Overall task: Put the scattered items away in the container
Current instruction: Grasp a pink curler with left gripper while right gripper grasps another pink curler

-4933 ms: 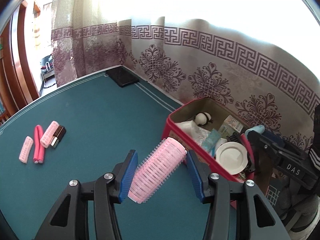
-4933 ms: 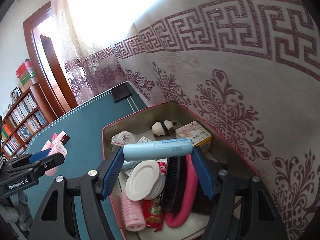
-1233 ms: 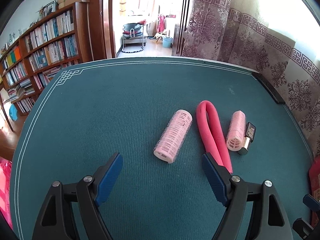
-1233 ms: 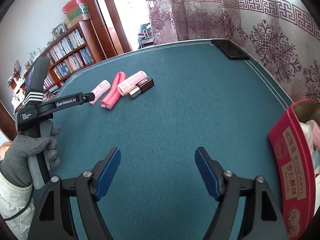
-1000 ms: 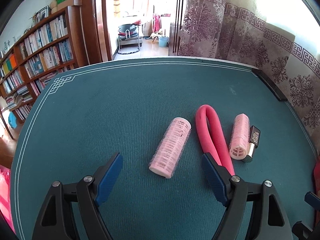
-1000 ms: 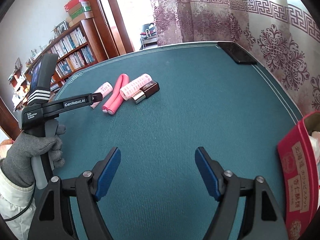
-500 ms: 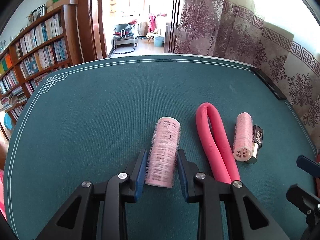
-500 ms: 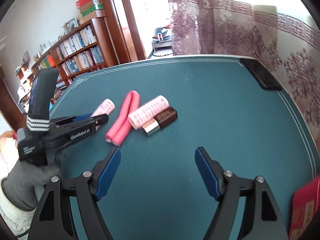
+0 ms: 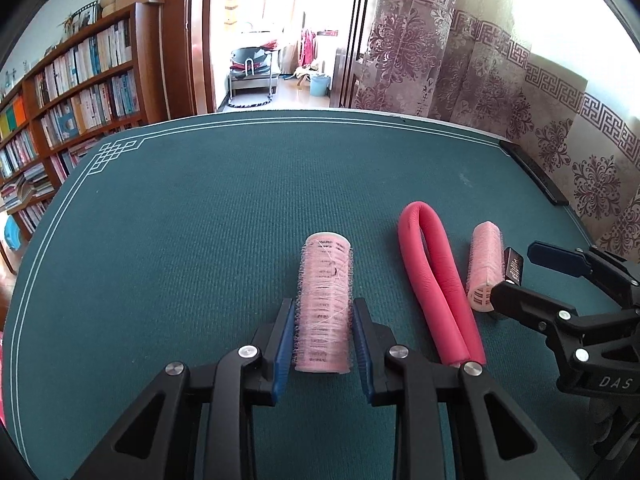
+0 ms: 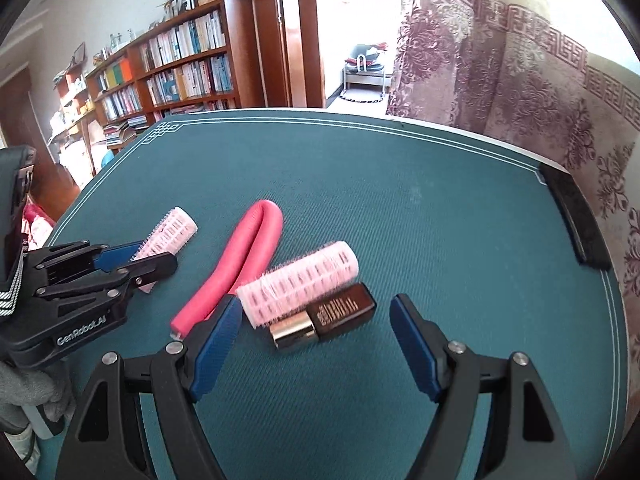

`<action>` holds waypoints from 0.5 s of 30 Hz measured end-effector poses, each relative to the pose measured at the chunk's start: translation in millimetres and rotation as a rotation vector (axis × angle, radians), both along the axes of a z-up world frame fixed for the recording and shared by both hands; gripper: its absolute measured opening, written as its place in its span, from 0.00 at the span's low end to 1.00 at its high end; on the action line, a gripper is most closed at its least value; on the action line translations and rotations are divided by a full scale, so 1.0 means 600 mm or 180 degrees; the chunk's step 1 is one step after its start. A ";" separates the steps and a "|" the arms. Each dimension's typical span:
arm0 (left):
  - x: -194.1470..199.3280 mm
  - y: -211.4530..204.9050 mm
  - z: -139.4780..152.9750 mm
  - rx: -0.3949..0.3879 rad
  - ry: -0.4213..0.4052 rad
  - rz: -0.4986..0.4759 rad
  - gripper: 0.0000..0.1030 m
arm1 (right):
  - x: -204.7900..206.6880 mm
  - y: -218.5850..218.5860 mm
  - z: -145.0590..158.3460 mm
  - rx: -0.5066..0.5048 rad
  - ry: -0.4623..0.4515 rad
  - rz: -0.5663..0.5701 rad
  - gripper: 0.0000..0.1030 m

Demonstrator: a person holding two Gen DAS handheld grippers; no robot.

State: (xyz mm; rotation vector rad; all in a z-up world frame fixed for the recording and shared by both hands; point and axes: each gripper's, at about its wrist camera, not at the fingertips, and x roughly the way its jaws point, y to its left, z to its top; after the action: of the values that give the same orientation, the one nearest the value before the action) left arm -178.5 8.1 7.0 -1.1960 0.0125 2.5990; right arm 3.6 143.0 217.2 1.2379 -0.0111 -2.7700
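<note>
In the left wrist view the left gripper [image 9: 323, 320] is seen clenched on a pale pink hair roller [image 9: 325, 304], its blue pads pressed against both sides of the roller, which lies lengthwise on the green table cover [image 9: 200, 216]. The right wrist view shows what is hidden there — the person's grey-gloved hand [image 10: 28, 396] on the left gripper's handle at the near left edge. The right gripper [image 10: 316, 320] is held released, its jaws wide apart with nothing between them; just beyond its tips lie a second pink roller [image 10: 300, 280] and a brown bottle with a metal cap [image 10: 328, 316], touching side by side. In the left view that bottle is largely covered by the right gripper's near finger.

A second ago the left jaws stood wide around the first roller, and the right gripper was well short of the items; a red container was seen at the right edge then and is now outside both views.

Between the two rollers a folded red foam curler [image 9: 436, 280] is laid. Farther off, a dark flat object [image 10: 576, 220] rests at the table's right edge beside the patterned curtain [image 10: 520, 72], and bookshelves [image 10: 172, 64] stand beyond.
</note>
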 end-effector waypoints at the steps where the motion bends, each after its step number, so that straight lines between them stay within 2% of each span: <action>1: 0.000 0.000 0.000 -0.0001 0.0001 -0.0001 0.28 | -0.007 0.001 -0.002 -0.0023 -0.0017 0.0020 0.77; 5: -0.001 0.002 0.000 -0.0010 0.0006 0.0000 0.28 | -0.021 -0.002 -0.008 -0.0116 -0.0040 0.0092 0.78; 12: 0.000 0.004 -0.001 -0.0036 0.0018 -0.0001 0.28 | -0.035 -0.018 -0.010 -0.0071 -0.0033 0.0214 0.77; 13: 0.000 0.004 -0.001 -0.0038 0.0018 -0.0002 0.28 | -0.036 -0.015 -0.012 -0.0113 -0.0062 0.0193 0.74; 14: 0.000 0.003 0.000 -0.0040 0.0018 -0.0004 0.28 | -0.036 -0.010 -0.015 -0.0158 -0.0087 0.0173 0.58; 15: 0.000 0.003 -0.001 -0.0042 0.0018 -0.0005 0.28 | -0.036 -0.006 -0.019 -0.0221 -0.0125 0.0175 0.51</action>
State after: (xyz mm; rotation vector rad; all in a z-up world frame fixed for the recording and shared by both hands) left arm -178.5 10.1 6.7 -1.1929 0.0318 2.6050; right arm -17.8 139.5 205.8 1.2560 -0.0746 -2.6745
